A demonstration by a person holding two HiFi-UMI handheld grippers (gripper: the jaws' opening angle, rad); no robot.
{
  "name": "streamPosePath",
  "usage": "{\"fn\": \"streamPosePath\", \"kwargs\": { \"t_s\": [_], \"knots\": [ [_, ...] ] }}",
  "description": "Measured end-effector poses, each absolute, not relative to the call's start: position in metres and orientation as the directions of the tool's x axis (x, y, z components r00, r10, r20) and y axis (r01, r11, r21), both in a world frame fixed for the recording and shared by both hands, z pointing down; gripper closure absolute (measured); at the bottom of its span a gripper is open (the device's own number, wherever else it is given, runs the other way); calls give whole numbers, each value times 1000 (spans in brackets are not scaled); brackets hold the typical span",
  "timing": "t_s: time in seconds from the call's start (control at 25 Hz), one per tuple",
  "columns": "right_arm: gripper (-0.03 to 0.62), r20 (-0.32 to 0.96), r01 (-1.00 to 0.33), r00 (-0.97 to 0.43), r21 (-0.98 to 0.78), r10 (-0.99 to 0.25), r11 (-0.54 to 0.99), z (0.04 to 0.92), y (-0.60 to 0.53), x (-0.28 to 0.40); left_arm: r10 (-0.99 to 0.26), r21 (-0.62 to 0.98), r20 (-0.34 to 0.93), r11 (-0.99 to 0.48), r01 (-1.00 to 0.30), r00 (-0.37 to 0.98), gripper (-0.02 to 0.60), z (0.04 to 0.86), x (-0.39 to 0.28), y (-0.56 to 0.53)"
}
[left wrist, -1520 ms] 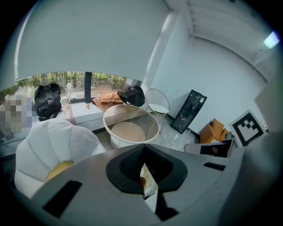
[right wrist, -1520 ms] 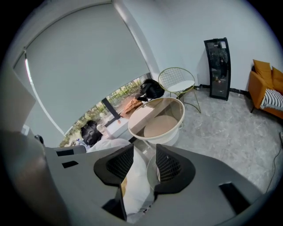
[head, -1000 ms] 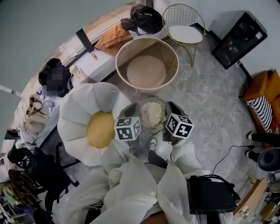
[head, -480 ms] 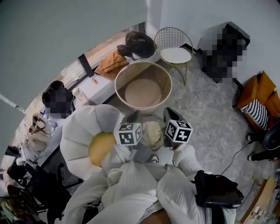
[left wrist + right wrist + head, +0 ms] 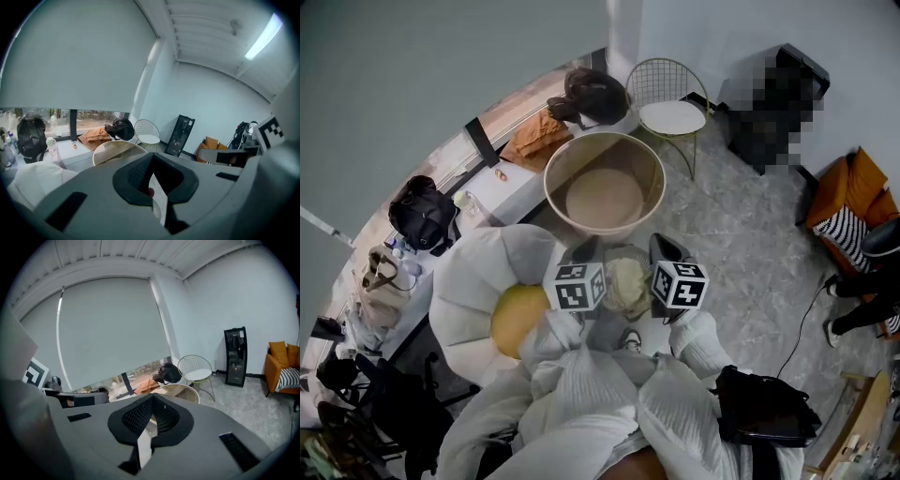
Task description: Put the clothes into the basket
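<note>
**2 closed grippers flank the clothes**

Our left gripper (image 5: 151,158) has its jaws together on nothing. At its 3 o'clock lie the cream clothes (image 5: 626,279), with the round basket (image 5: 567,161) at their 12 o'clock. At the clothes' 3 o'clock, our right gripper (image 5: 152,399) has just closed, empty.

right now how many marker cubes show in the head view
2. The left marker cube sits beside the white flower cushion. The right marker cube sits level with it, across the cream bundle between them. None seems hidden.
</note>
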State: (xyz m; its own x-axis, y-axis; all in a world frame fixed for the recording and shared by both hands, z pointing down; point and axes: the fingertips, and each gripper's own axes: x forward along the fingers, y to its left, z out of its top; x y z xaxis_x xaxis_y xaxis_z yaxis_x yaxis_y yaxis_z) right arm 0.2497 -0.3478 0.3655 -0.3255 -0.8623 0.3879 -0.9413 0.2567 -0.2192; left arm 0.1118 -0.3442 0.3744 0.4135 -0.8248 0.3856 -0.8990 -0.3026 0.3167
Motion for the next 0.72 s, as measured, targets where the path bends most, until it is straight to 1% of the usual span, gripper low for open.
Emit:
{"fn": "streamPosePath", "kwargs": {
  "t_s": [0.36,0.72],
  "knots": [
    [571,401,-944,-317,-224,-860,243,370,-336,249,-825,329,393,-285,-900,405,575,379,105,-337],
    [571,397,-954,-292,-191,-870,233,364,-335,256,-824,323,390,-294,-900,410,575,377,106,-331]
  ]
}}
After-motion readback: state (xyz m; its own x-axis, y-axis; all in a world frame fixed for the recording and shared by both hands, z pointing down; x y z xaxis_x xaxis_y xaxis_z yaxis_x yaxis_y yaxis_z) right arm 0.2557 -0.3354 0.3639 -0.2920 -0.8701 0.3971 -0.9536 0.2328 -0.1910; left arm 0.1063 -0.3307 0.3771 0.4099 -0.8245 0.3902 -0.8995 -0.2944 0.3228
